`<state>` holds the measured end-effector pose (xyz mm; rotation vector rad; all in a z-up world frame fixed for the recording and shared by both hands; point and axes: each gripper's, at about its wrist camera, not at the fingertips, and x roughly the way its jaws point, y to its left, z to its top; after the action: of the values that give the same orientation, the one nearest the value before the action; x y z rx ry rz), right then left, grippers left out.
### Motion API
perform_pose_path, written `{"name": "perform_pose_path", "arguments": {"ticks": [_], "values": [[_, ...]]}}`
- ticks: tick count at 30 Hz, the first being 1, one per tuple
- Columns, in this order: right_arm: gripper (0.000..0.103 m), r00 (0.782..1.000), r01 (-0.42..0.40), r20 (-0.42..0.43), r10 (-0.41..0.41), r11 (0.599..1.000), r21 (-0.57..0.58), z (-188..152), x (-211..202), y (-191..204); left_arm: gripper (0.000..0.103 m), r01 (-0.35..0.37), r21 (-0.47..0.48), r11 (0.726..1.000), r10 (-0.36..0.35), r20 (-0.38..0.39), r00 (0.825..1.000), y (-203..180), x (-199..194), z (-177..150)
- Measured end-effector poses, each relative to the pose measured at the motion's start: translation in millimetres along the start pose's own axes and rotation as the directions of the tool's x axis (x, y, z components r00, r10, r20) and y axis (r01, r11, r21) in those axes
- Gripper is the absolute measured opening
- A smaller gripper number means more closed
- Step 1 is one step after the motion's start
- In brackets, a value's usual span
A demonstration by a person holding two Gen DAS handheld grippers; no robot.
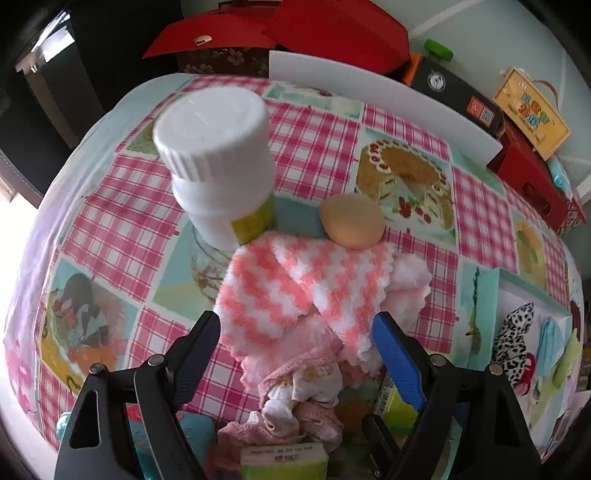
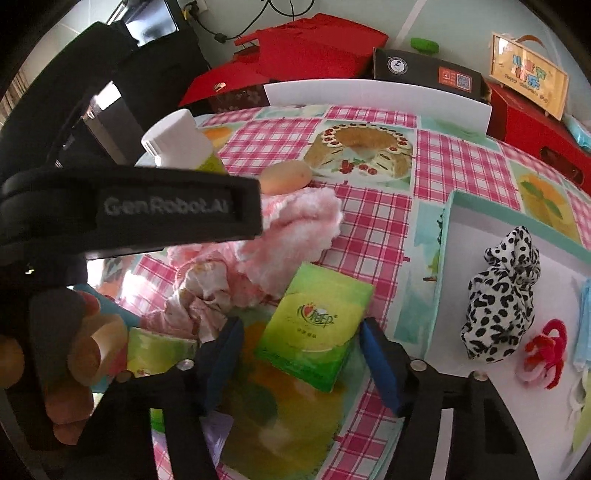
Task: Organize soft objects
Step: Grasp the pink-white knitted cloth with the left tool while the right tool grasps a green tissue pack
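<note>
A pink-and-white fluffy cloth [image 1: 295, 291] lies on the checked tablecloth, with a crumpled pink-and-cream garment [image 1: 306, 391] in front of it. My left gripper [image 1: 295, 354] is open, its fingers on either side of the cloth and garment, just above them. The cloth [image 2: 295, 221] and garment [image 2: 199, 291] also show in the right wrist view. My right gripper [image 2: 299, 354] is open, its fingers either side of a green tissue pack [image 2: 314, 321]. A teal-rimmed white tray [image 2: 443, 288] at the right holds a leopard-print fabric [image 2: 502, 295], a red scrunchie [image 2: 546, 350] and blue cloth.
A white bottle [image 1: 218, 166] and an egg [image 1: 351, 221] stand just behind the cloth. A second green pack [image 1: 284, 461] lies near my left gripper. Red and black boxes [image 1: 332, 29] and a white board [image 1: 369, 96] line the table's far edge.
</note>
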<state>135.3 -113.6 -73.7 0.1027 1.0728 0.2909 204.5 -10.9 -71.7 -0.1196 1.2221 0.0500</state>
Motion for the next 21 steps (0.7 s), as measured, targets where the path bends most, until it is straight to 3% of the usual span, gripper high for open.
{"name": "perform_pose_path", "arguments": {"ticks": [2,7,9,16,21], "values": [[0.066,1.0,-0.003,-0.002,0.003,1.0,-0.001,0.1,1.0,-0.5,0.075,0.002,0.006,1.0,-0.002,-0.016,1.0,-2.7,5.8,-1.0],[0.063,1.0,0.005,-0.011,-0.006,1.0,-0.015,-0.2,4.2,0.7,0.073,-0.008,0.021,1.0,0.009,-0.039,0.999,-9.8,18.8,-2.3],[0.063,1.0,0.006,-0.012,-0.006,1.0,-0.018,-0.1,4.3,0.7,0.067,-0.01,0.023,1.0,0.011,-0.038,0.999,-11.2,20.7,-2.4],[0.06,1.0,0.003,-0.009,-0.003,1.0,-0.012,0.6,4.3,-0.8,0.058,0.004,0.034,0.999,-0.003,-0.027,1.0,-15.1,22.8,-5.6],[0.059,1.0,-0.003,-0.008,0.003,1.0,-0.003,0.2,1.5,-2.0,0.04,0.034,0.014,0.999,-0.034,-0.02,0.999,-9.6,21.0,-5.7]]}}
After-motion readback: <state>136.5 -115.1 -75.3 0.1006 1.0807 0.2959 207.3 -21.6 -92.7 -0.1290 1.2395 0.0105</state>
